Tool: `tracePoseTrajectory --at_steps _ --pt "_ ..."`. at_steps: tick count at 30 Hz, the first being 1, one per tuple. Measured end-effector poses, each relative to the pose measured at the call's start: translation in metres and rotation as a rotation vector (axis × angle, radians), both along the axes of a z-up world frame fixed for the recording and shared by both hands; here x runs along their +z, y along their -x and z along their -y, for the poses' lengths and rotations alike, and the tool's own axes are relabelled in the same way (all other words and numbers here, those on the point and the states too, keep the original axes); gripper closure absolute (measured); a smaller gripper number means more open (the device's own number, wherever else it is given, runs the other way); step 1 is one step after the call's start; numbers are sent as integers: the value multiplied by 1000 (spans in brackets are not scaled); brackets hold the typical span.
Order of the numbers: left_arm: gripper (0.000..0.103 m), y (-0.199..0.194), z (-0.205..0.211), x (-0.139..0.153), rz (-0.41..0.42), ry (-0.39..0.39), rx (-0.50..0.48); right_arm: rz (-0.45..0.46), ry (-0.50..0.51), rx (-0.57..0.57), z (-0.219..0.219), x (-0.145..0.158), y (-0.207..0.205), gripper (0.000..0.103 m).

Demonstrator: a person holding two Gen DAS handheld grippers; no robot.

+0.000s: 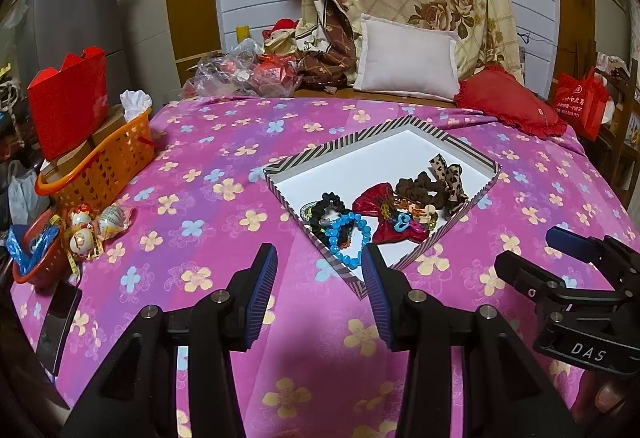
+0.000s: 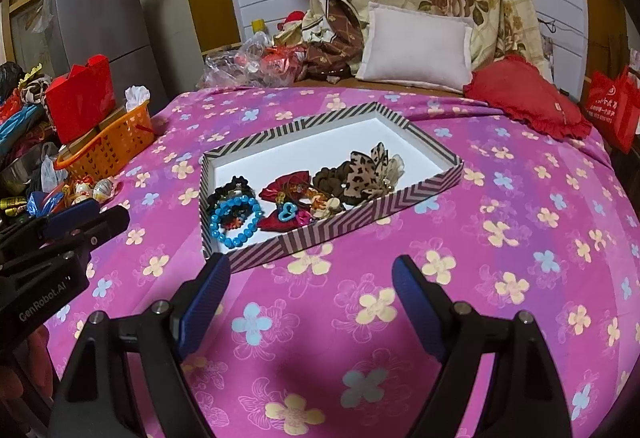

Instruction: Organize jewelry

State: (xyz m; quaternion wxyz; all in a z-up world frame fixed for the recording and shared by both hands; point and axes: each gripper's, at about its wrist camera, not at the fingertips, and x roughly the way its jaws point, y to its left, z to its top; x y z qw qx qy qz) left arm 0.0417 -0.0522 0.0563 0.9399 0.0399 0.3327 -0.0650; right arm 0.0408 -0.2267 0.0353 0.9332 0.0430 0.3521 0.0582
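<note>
Left gripper (image 1: 320, 270): mine, jaws spread wide with nothing between them, hovering above the cloth at the near corner of the striped tray (image 1: 472, 153).
Right gripper (image 2: 308, 286): also mine, jaws wide apart and empty, held over the pink floral cloth (image 2: 520, 238) just short of the tray's near wall.
Where the jewelry is: all of it lies bunched in the near half of the tray; the far half shows bare white floor.
Blue bead bracelet (image 1: 347, 238): I judge it light, hard and slippery; the beads could roll off my pads, so I would pinch across 1 strand of the loop where it lies free near the tray corner, not over a single bead.
Black hair ties (image 1: 326, 207): soft and springy, touching the bracelet; I expect them to drag along if I lift carelessly.
Red satin pouch (image 2: 280, 203): limp and slick by the look of it; small charms rest on it, so I would take a bare edge fold.
Leopard bow (image 2: 360, 173): soft fabric, light; grip the middle knot.
Tray itself: looks like thin card, likely to slide on the cloth if nudged.
</note>
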Motion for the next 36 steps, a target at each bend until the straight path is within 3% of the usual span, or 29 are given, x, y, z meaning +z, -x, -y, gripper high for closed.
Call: tracePoseTrajectory --at_steps 23,36 --pt "64 -4 7 -10 -4 -3 -29 -20 -16 4 -2 -8 -8 17" --pt "64 -9 5 -15 -16 58 -71 -41 -42 -23 15 -19 -9 17"
